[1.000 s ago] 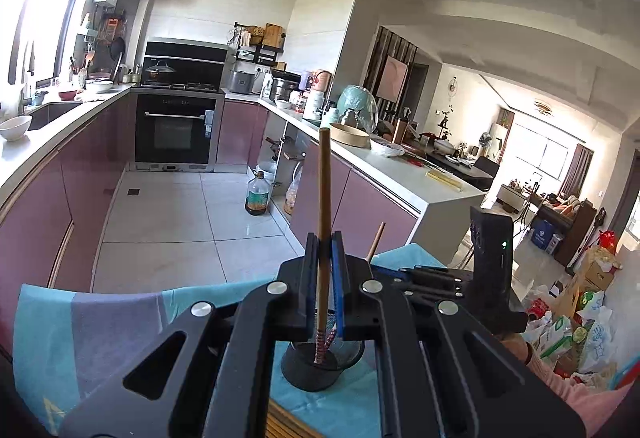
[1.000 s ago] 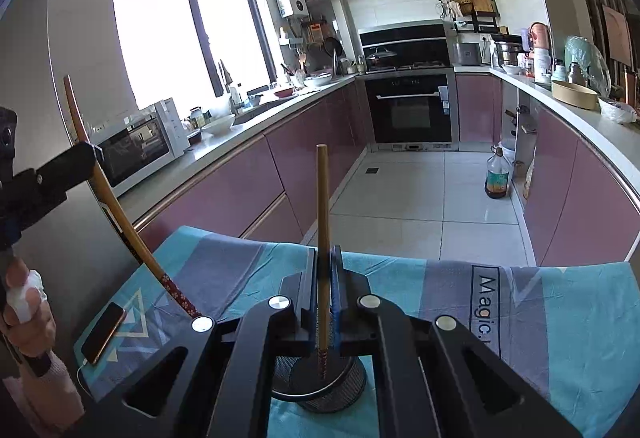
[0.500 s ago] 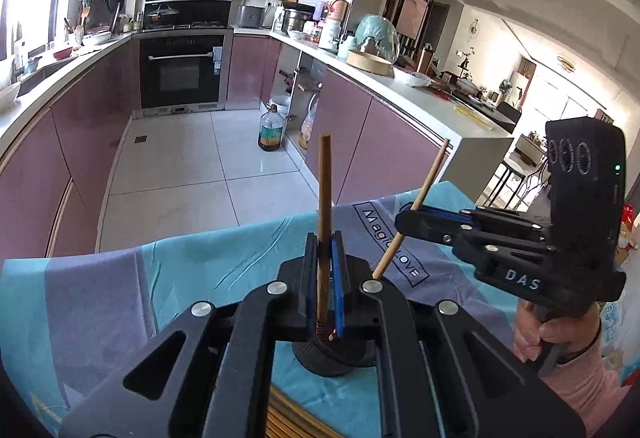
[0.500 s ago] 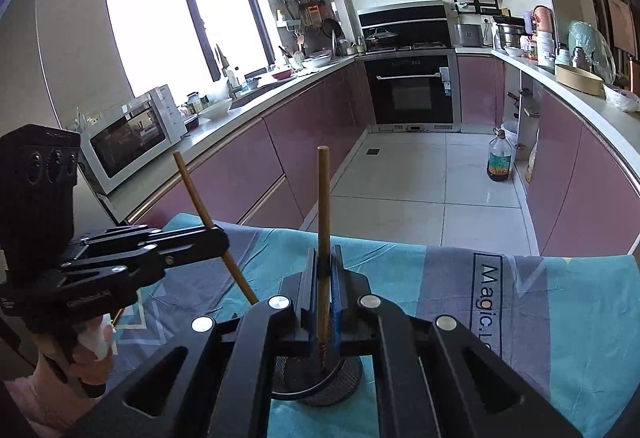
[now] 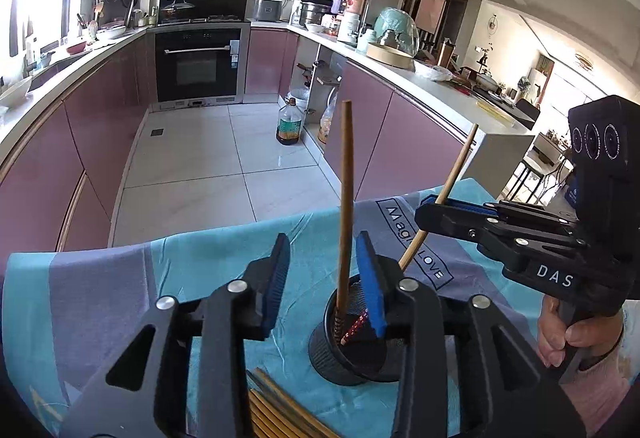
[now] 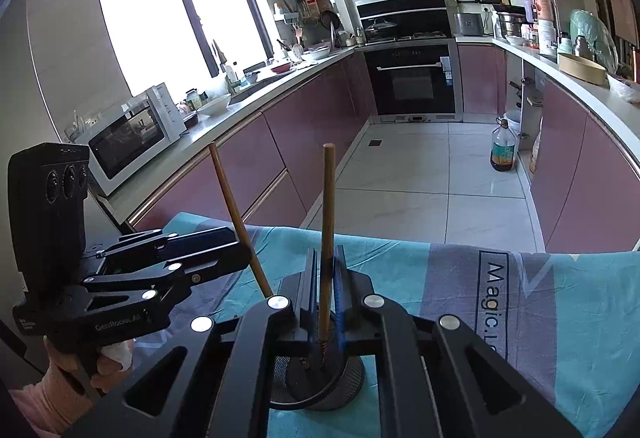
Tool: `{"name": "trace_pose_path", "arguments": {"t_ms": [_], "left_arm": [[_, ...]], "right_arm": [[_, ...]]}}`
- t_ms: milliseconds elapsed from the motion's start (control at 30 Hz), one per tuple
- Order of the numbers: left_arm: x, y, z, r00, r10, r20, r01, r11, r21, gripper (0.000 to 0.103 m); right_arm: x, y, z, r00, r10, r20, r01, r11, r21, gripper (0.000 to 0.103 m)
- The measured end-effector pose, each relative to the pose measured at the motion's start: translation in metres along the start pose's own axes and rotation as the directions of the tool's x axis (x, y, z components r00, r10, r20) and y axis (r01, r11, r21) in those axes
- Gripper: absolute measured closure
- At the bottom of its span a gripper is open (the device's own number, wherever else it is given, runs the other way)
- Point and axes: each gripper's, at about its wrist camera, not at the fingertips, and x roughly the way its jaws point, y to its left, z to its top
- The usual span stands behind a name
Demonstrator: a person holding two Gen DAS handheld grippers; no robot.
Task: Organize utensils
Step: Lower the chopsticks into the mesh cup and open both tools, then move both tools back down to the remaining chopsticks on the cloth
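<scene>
The left gripper (image 5: pixel 320 244) is spread wide, and the dark chopstick (image 5: pixel 345 198) is seen standing between its jaws, untouched, in the black mesh holder (image 5: pixel 340 354). The light chopstick (image 6: pixel 326 218) appears to be pinched by the right gripper (image 6: pixel 325 254), its tip already inside the holder. The holder (probably light) could be tipped if that stick is dragged sideways. The dark one could be knocked over by a careless pad.

Teal cloth (image 5: pixel 120 278) carries mesh holder (image 5: pixel 340 354) and, seemingly, chopsticks (image 5: pixel 280 414).
</scene>
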Motion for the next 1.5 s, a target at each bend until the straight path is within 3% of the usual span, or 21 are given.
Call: {"name": "trace_pose_path", "arguments": {"t_ms": [167,400,633,700,867,967,1100,1167,1267,1367,1500], "left_arm": [[-0.009,0.008,-0.006,0.999,0.024,0.032,-0.023,1.0,-0.02,0.053],[-0.021,0.024,-0.021,0.999,0.025,0.04,-0.023,0.999,-0.039,0.05],[-0.023,0.034,-0.038,0.999,0.017,0.03,-0.015,0.998,-0.058,0.048],[-0.025,0.037,-0.044,0.999,0.018,0.029,-0.016,0.998,-0.064,0.047],[-0.033,0.05,-0.06,0.998,0.057,0.03,-0.054,0.995,-0.083,0.044],[-0.037,0.058,-0.08,0.996,0.094,0.013,-0.092,0.992,-0.082,0.042],[-0.038,0.067,-0.109,0.992,0.12,-0.037,-0.123,0.989,-0.078,0.042],[-0.037,0.07,-0.122,0.99,0.121,-0.068,-0.126,0.989,-0.073,0.042],[-0.034,0.072,-0.146,0.987,0.11,-0.12,-0.118,0.991,-0.064,0.042],[-0.028,0.069,-0.169,0.982,0.081,-0.171,-0.092,0.994,-0.059,0.042],[-0.028,0.064,-0.195,0.977,0.026,-0.214,-0.041,0.997,-0.068,0.042]], "right_arm": [[0.004,0.005,0.005,1.0,-0.015,0.016,0.015,1.0,-0.012,0.098],[0.0,0.005,0.01,1.0,0.031,0.002,-0.031,0.999,0.013,0.098],[0.02,-0.004,0.007,0.998,-0.004,-0.065,0.007,0.999,0.049,0.095],[0.017,-0.005,0.004,0.999,0.0,-0.039,0.002,0.999,0.051,0.094],[-0.006,0.003,-0.005,0.996,-0.075,0.039,0.074,0.997,0.018,0.07],[-0.027,0.011,-0.014,0.988,-0.113,0.104,0.115,0.993,-0.01,0.068],[-0.055,0.03,-0.035,0.985,-0.062,0.164,0.077,0.993,-0.088,0.068],[-0.056,0.042,-0.047,0.992,0.009,0.124,0.007,0.991,-0.131,0.068],[-0.036,0.056,-0.072,0.996,0.087,-0.009,-0.087,0.984,-0.156,0.068],[-0.005,0.06,-0.103,0.979,0.128,-0.161,-0.149,0.981,-0.123,0.07],[0.023,0.054,-0.139,0.937,0.184,-0.298,-0.199,0.98,-0.022,0.077]]}}
